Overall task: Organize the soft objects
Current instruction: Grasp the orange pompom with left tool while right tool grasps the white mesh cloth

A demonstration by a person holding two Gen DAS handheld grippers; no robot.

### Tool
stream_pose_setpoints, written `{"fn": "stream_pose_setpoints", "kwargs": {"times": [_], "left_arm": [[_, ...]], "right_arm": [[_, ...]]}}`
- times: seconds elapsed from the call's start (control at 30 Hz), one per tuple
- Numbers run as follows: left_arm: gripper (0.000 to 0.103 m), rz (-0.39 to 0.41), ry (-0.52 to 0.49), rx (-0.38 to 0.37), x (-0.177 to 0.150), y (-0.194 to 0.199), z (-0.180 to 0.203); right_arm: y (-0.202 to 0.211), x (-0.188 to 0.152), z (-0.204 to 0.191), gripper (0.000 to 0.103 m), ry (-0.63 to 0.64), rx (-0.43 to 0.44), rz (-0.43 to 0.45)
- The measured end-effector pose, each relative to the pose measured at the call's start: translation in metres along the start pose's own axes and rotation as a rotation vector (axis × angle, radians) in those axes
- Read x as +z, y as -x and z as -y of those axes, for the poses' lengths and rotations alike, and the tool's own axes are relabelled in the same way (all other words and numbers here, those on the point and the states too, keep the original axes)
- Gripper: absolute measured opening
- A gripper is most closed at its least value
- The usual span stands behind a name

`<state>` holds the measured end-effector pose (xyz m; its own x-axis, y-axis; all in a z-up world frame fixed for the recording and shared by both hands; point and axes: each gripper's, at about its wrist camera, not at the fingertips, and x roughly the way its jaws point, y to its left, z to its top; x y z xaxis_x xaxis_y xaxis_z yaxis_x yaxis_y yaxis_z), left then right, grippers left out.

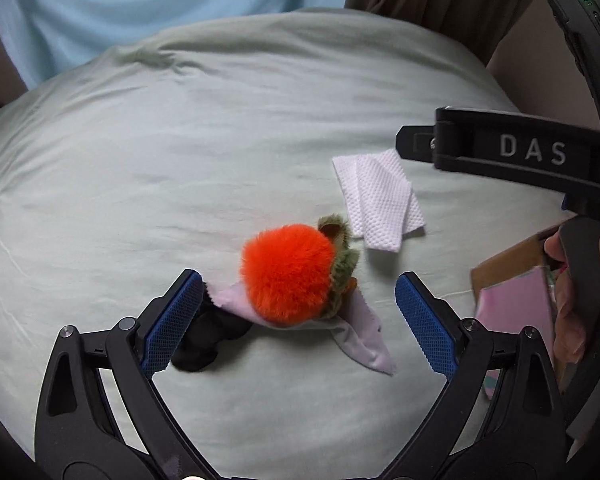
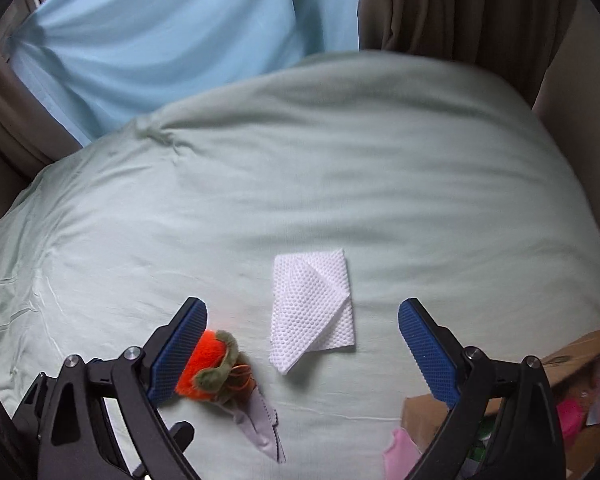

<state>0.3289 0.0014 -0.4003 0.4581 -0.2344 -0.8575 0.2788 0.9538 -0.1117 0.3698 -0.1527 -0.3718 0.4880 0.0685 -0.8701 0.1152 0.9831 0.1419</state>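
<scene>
An orange plush fruit (image 1: 286, 270) with a green leafy top lies on a pale lilac cloth (image 1: 360, 332), and a black fabric item (image 1: 208, 336) lies partly under my left finger. My left gripper (image 1: 298, 320) is open and straddles the plush from the near side. A folded white paper towel (image 1: 380, 200) lies beyond it. In the right wrist view the paper towel (image 2: 314, 312) lies between the open fingers of my right gripper (image 2: 302, 340), with the plush (image 2: 210, 368) against the left finger and the lilac cloth (image 2: 262, 428) below it.
Everything rests on a pale green bedsheet (image 1: 180, 140). A cardboard box (image 2: 572, 364) with pink and patterned soft items stands at the bed's right edge. A light blue curtain (image 2: 180, 32) and a brown curtain (image 2: 440, 8) hang behind. A hand (image 1: 568, 304) holds the right gripper's handle.
</scene>
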Motion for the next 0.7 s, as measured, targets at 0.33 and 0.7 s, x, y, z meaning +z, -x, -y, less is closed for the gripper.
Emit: {"fn": "stream_pose_setpoints", "kwargs": {"times": [0.33, 0.7], "left_arm": [[0.080, 0.007, -0.028, 0.003, -0.007, -0.063, 0.005], [0.043, -0.008, 0.007, -0.036, -0.012, -0.067, 0.003]], "right_arm": [[-0.081, -0.009, 0.011, 0.095, -0.039, -0.029, -0.056], [-0.095, -0.026, -0.002, 0.058, 0.080, -0.099, -0.035]]}}
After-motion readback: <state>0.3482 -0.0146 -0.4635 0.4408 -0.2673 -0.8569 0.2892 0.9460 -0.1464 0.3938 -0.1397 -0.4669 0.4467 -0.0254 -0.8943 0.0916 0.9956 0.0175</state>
